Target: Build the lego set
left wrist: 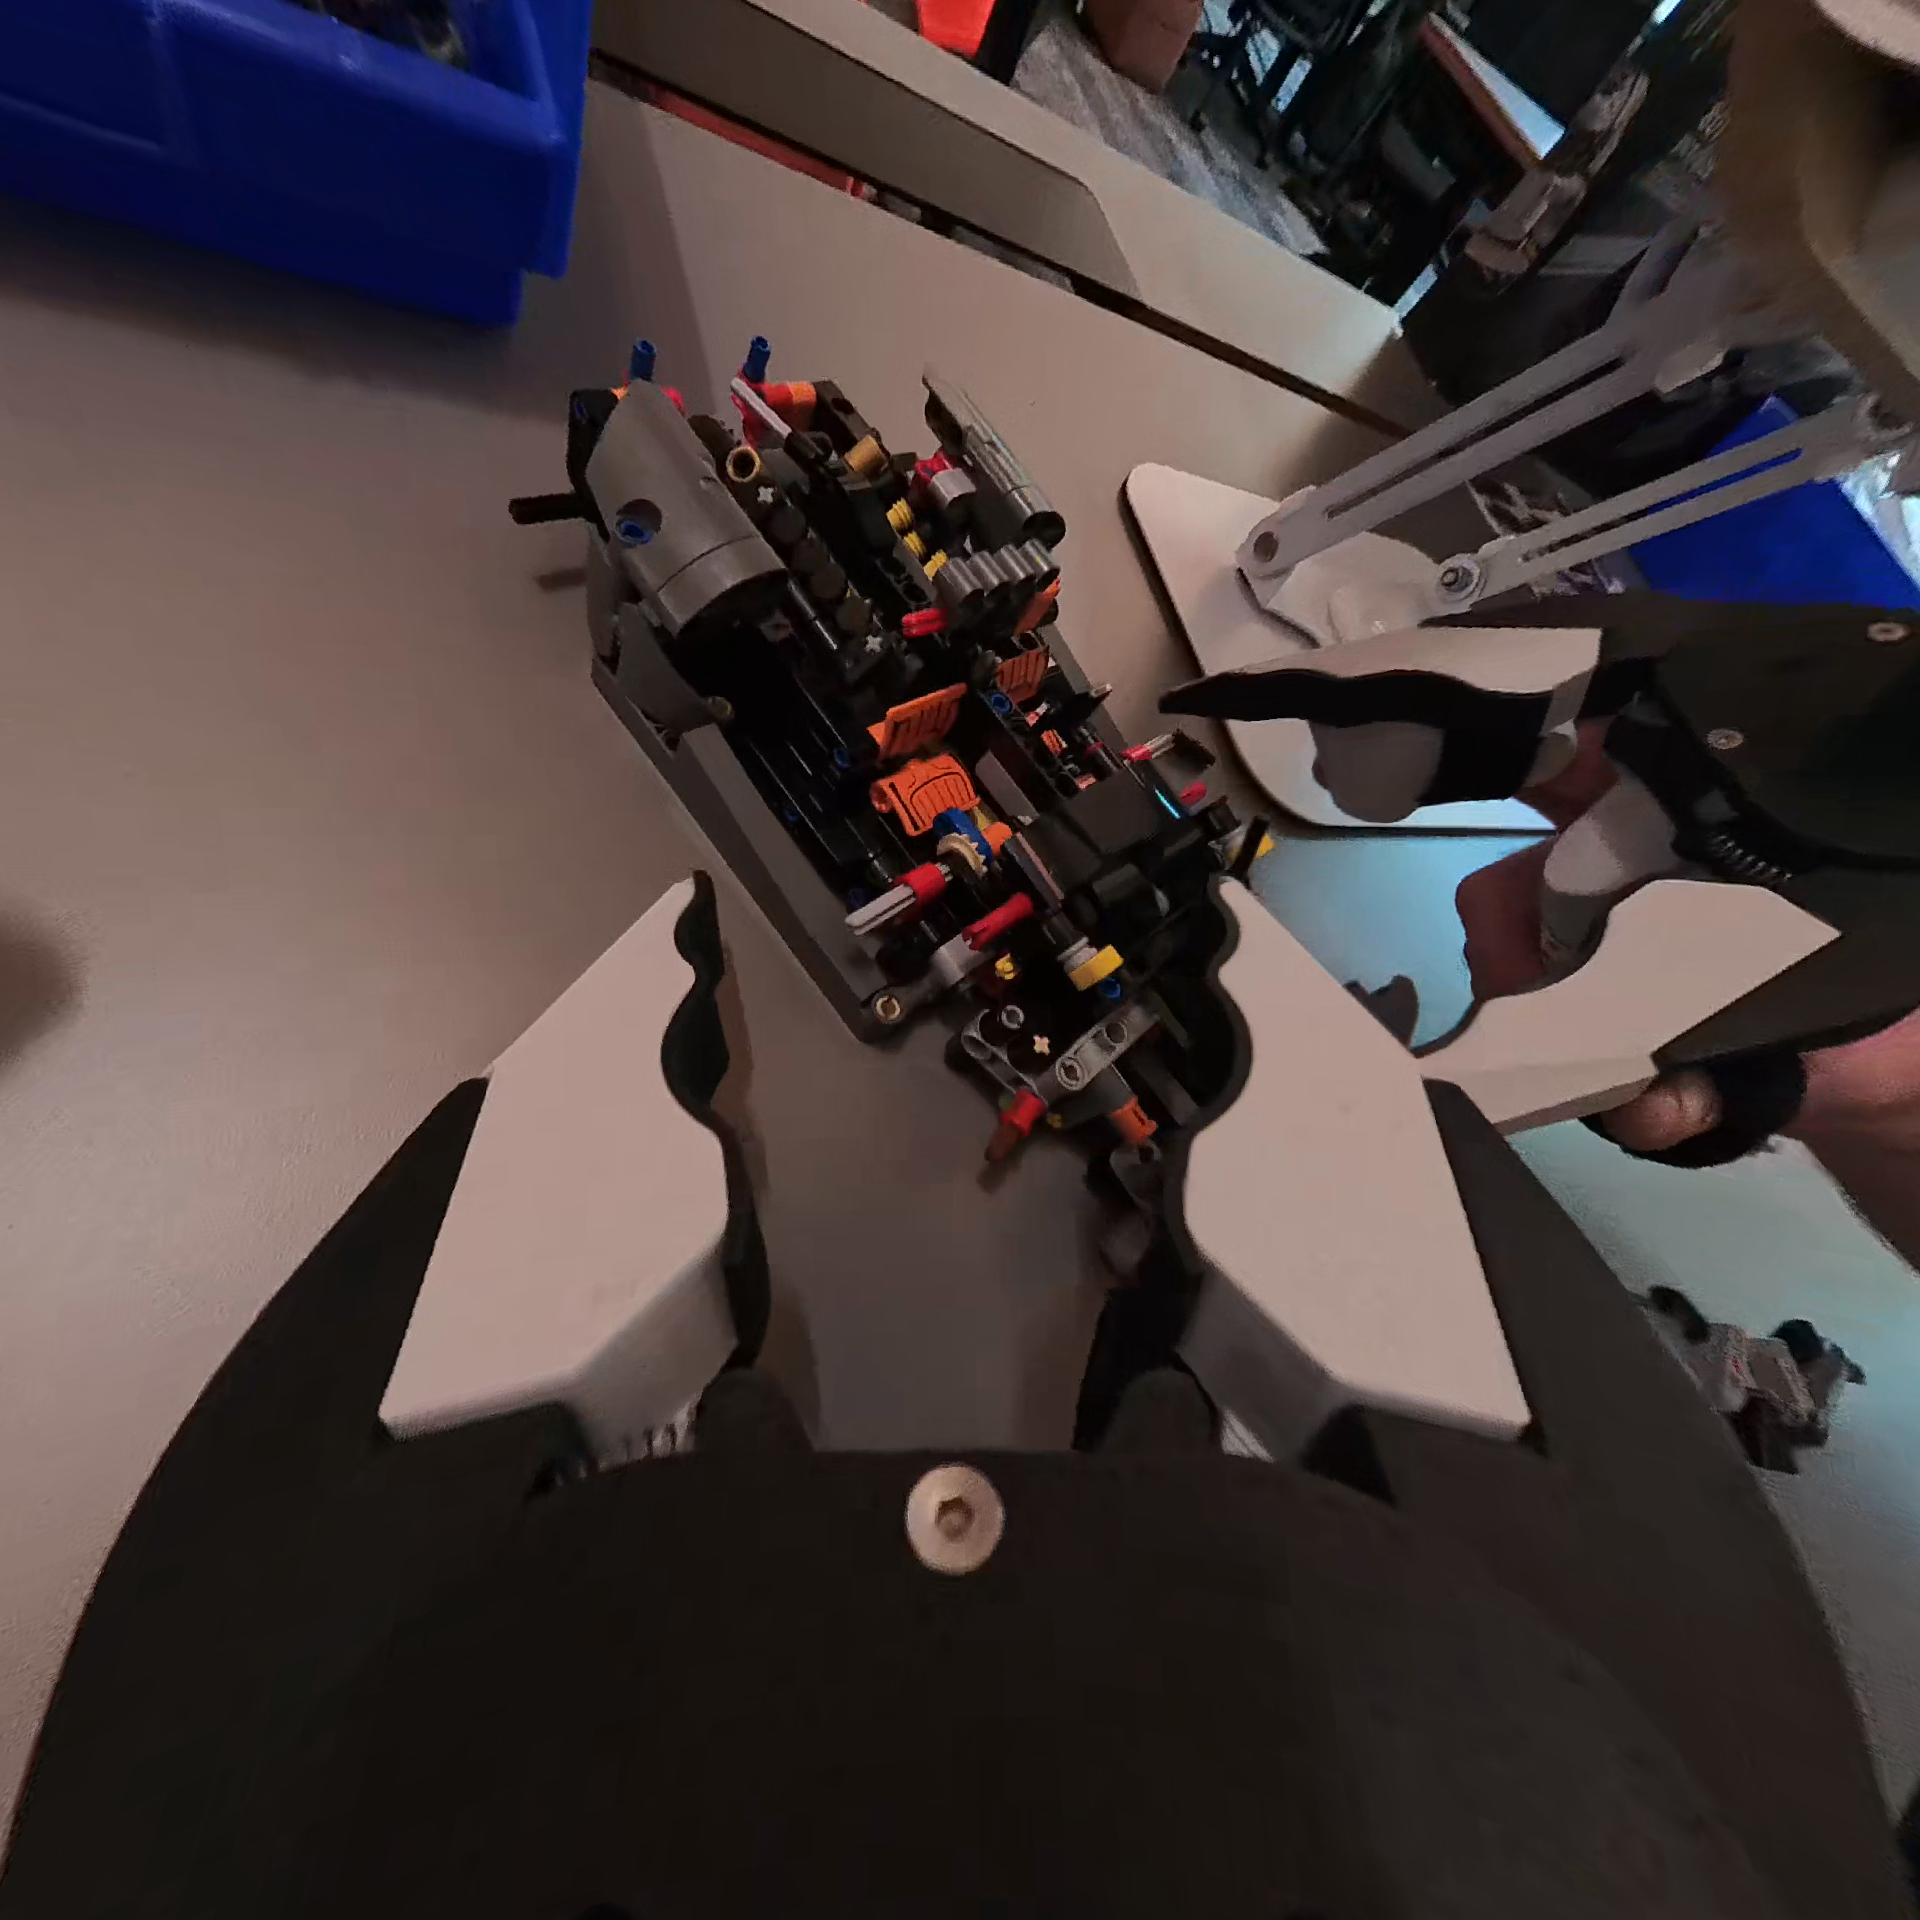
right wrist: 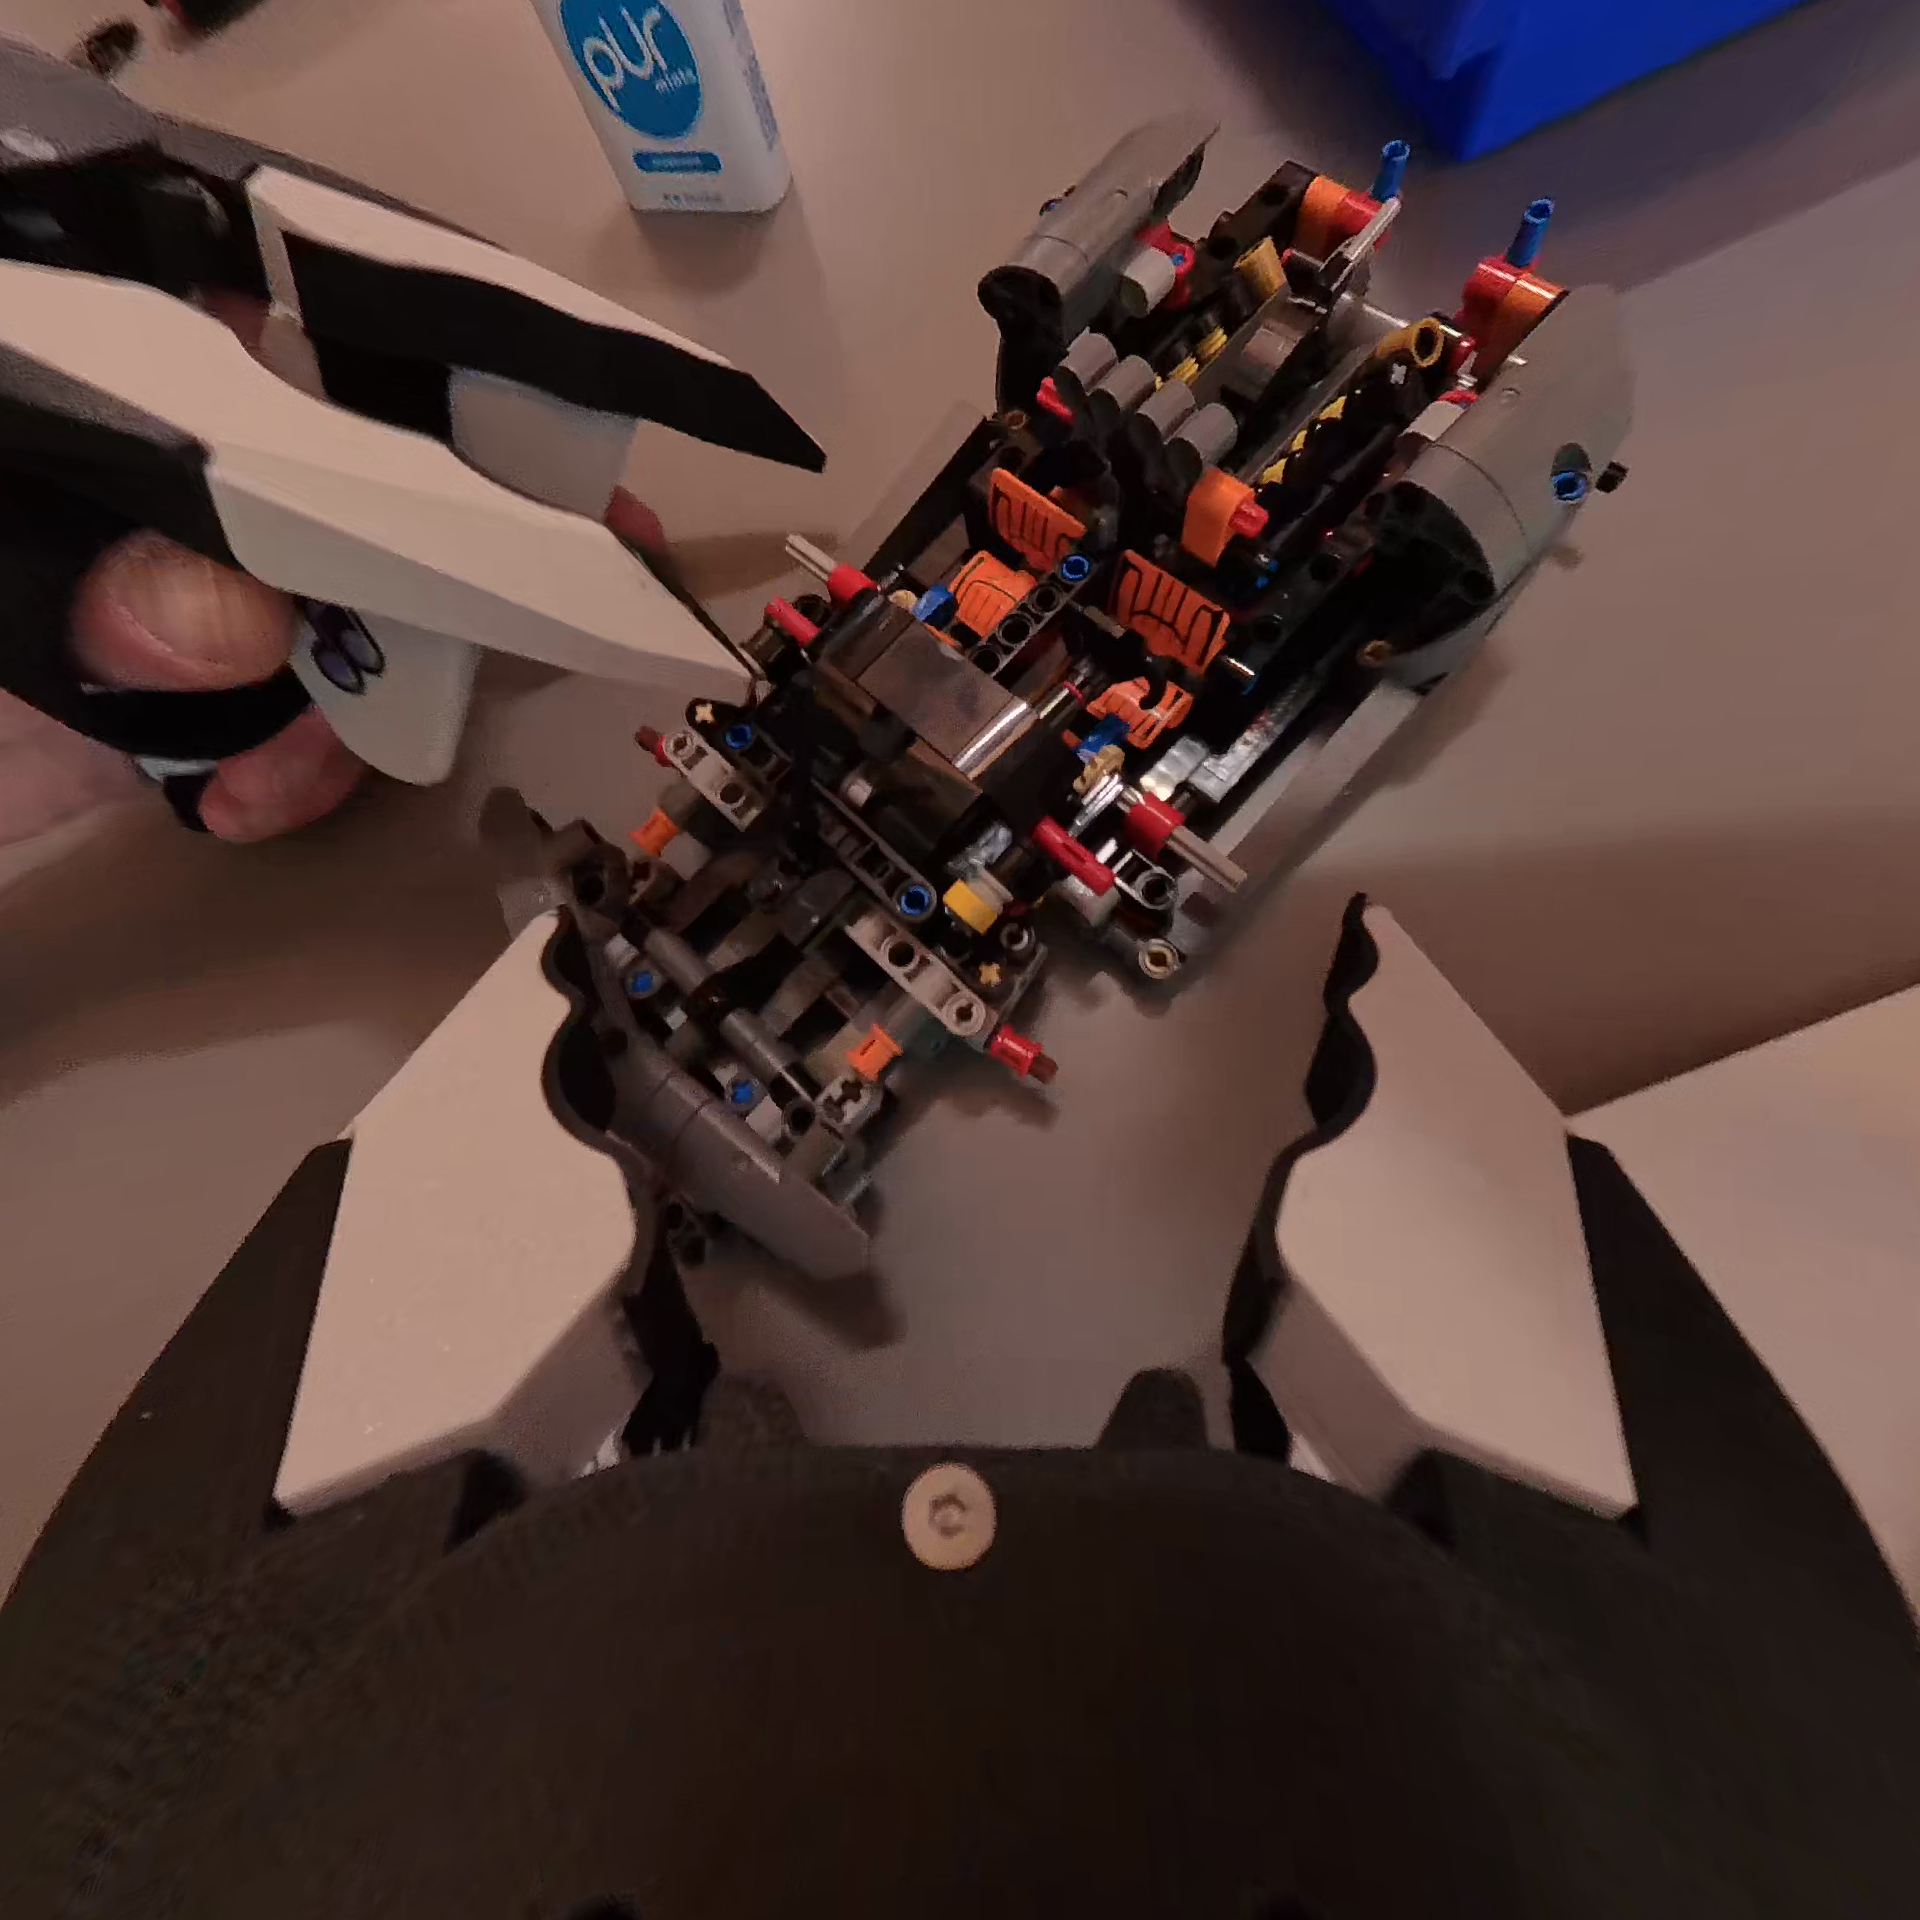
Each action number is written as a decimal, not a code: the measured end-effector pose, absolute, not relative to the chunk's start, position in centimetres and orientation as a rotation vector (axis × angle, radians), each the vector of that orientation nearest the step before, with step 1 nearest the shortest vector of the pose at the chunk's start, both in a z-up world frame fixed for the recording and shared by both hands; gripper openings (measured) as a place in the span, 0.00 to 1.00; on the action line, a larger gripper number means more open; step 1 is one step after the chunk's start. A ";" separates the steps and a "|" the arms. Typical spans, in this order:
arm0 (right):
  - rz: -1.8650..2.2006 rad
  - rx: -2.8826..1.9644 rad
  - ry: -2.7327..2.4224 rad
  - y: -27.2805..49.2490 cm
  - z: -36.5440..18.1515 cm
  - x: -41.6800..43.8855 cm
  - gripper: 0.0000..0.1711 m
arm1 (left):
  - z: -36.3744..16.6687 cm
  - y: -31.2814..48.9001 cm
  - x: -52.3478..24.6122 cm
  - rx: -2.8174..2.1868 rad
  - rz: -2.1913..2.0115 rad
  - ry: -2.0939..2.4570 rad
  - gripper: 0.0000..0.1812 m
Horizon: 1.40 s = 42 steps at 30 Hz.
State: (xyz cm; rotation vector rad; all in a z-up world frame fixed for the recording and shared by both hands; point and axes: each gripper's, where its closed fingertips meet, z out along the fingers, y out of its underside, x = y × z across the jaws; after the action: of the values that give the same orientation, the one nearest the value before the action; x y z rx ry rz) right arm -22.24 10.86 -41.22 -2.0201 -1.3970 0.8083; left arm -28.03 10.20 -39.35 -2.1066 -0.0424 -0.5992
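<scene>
A long Lego Technic model (left wrist: 862,707), black and grey with orange, red and yellow parts, lies flat on the beige table. It also shows in the right wrist view (right wrist: 1122,623). My left gripper (left wrist: 961,904) is open, and the model's near end rests against its right finger (left wrist: 1340,1143). My right gripper (right wrist: 961,930) is open, and the model's grey curved end panel (right wrist: 717,1143) sits against its left finger (right wrist: 468,1195). The right gripper (left wrist: 1278,852) shows at the right of the left wrist view. The left gripper (right wrist: 787,566) shows at the left of the right wrist view, one fingertip touching the model.
A blue bin (left wrist: 291,135) stands beyond the model (right wrist: 1558,52). A white bottle (right wrist: 686,104) with a blue round label stands at the back. A white stand base (left wrist: 1226,582) with slotted arms is right of the model. A small grey Lego sub-assembly (left wrist: 1756,1382) lies at the right.
</scene>
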 end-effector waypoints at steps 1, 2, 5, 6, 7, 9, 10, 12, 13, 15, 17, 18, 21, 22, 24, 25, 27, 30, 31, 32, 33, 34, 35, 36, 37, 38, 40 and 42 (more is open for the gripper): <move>0.827 -2.037 -1.389 11.0 -41.5 -22.5 0.79 | -39.3 10.4 -27.8 -2.107 -0.594 -0.031 0.47; 0.811 -2.042 -1.393 11.2 -41.8 -22.6 0.78 | -39.3 10.6 -27.4 -2.101 -0.606 -0.021 0.45; 0.838 -2.036 -1.415 11.0 -42.4 -23.1 0.75 | -39.5 11.1 -26.6 -2.101 -0.588 0.011 0.37; 0.851 -2.031 -1.420 10.9 -42.3 -23.2 0.73 | -39.6 11.2 -26.3 -2.109 -0.582 0.023 0.34; 0.848 -2.027 -1.427 10.9 -42.3 -23.2 0.73 | -39.7 11.3 -26.1 -2.116 -0.575 0.026 0.33; 0.861 -2.026 -1.426 10.9 -42.3 -23.2 0.73 | -39.6 11.5 -25.5 -2.110 -0.583 0.041 0.29; 0.862 -2.023 -1.431 10.9 -42.3 -23.2 0.72 | -39.5 11.7 -25.3 -2.104 -0.595 0.032 0.27; 0.863 -2.022 -1.433 10.8 -42.3 -23.1 0.73 | -39.5 11.8 -25.2 -2.104 -0.602 0.013 0.26; 0.860 -2.020 -1.435 10.8 -42.3 -23.1 0.73 | -39.5 11.8 -25.2 -2.103 -0.596 0.012 0.25; 0.864 -2.018 -1.431 10.8 -42.3 -23.1 0.73 | -39.5 11.8 -25.2 -2.103 -0.574 0.010 0.25; 0.872 -2.013 -1.432 10.7 -42.3 -23.1 0.72 | -39.5 11.8 -25.2 -2.103 -0.576 -0.001 0.25; 0.874 -2.012 -1.434 10.6 -42.3 -23.0 0.72 | -39.5 11.8 -25.2 -2.105 -0.579 -0.005 0.24; 0.867 -2.015 -1.442 10.0 -42.3 -22.9 0.71 | -39.5 11.3 -25.3 -2.109 -0.581 -0.004 0.24; 0.864 -2.015 -1.447 9.8 -42.3 -22.9 0.71 | -39.5 11.1 -25.3 -2.112 -0.577 -0.001 0.24; 0.863 -2.018 -1.446 9.0 -42.3 -22.9 0.71 | -39.5 10.4 -25.3 -2.122 -0.567 0.007 0.24; 0.861 -2.018 -1.445 8.5 -42.3 -23.0 0.71 | -39.5 10.0 -25.4 -2.127 -0.558 0.012 0.24; 0.858 -2.028 -1.454 7.4 -42.3 -23.2 0.69 | -39.5 9.1 -26.0 -2.132 -0.551 -0.006 0.22; 0.862 -2.037 -1.474 5.4 -42.2 -23.8 0.67 | -39.5 7.7 -27.2 -2.135 -0.539 -0.034 0.21; 0.853 -2.040 -1.488 4.9 -42.2 -23.9 0.67 | -39.5 7.2 -27.3 -2.137 -0.556 -0.040 0.21; 0.855 -2.041 -1.502 4.4 -42.2 -24.0 0.67 | -39.5 6.7 -27.5 -2.139 -0.560 -0.040 0.21; 0.857 -2.037 -1.519 4.0 -42.2 -24.1 0.66 | -39.5 6.2 -27.7 -2.142 -0.549 -0.041 0.21; 0.856 -2.032 -1.531 3.6 -42.3 -24.3 0.66 | -39.5 5.8 -27.9 -2.143 -0.539 -0.041 0.21; 0.853 -2.027 -1.545 3.4 -42.3 -24.3 0.65 | -39.5 5.5 -28.1 -2.140 -0.540 -0.045 0.21; 0.852 -2.023 -1.559 3.3 -42.3 -24.3 0.65 | -39.5 5.2 -28.1 -2.133 -0.554 -0.053 0.21; 0.854 -2.023 -1.566 3.4 -42.2 -24.1 0.64 | -39.5 5.0 -28.2 -2.124 -0.577 -0.061 0.21; 0.865 -2.027 -1.566 3.4 -42.0 -23.7 0.61 | -39.5 4.9 -28.4 -2.116 -0.590 -0.076 0.22; 0.871 -2.014 -1.558 3.7 -41.1 -22.6 0.59 | -39.3 4.7 -29.4 -2.097 -0.584 -0.108 0.24; 0.858 -2.012 -1.573 3.8 -40.3 -20.7 0.59 | -38.3 4.3 -30.1 -2.053 -0.592 -0.118 0.26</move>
State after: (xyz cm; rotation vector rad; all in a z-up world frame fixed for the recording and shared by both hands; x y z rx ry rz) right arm -20.71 3.76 -40.32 -2.0117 -1.5731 0.8578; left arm -30.10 4.27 -38.28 -2.0526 -0.1184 -0.5918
